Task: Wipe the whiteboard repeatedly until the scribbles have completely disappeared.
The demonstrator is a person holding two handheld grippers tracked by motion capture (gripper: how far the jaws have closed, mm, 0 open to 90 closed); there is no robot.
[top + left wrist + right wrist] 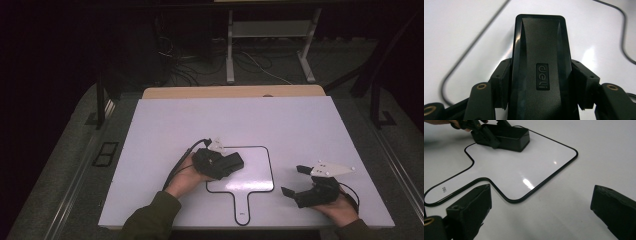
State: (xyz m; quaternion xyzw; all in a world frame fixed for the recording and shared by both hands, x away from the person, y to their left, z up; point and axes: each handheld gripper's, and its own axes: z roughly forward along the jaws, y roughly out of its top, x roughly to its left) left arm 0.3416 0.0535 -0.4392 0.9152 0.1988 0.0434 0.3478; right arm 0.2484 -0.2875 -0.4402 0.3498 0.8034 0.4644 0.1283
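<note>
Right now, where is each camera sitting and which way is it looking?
High view: sits above the table, looking forward and down; both forearms, the left tool and the right tool show.
Left gripper view: rides the left tool, looking along its black jaws, shut on a black eraser.
Right gripper view: rides the right tool, jaws open, looking across the small whiteboard toward the left tool.
Shared: the eraser over the whiteboard appears in the high view and the right gripper view.

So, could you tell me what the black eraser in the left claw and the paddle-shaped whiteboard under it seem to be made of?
The black eraser looks like moulded hard plastic: a matte textured top, glossy bevelled edges and an embossed "deli" badge. The paddle-shaped whiteboard has a smooth glossy white face, probably coated or laminated, since it mirrors the lamp glare; its thin black rim could be plastic or printed.
</note>
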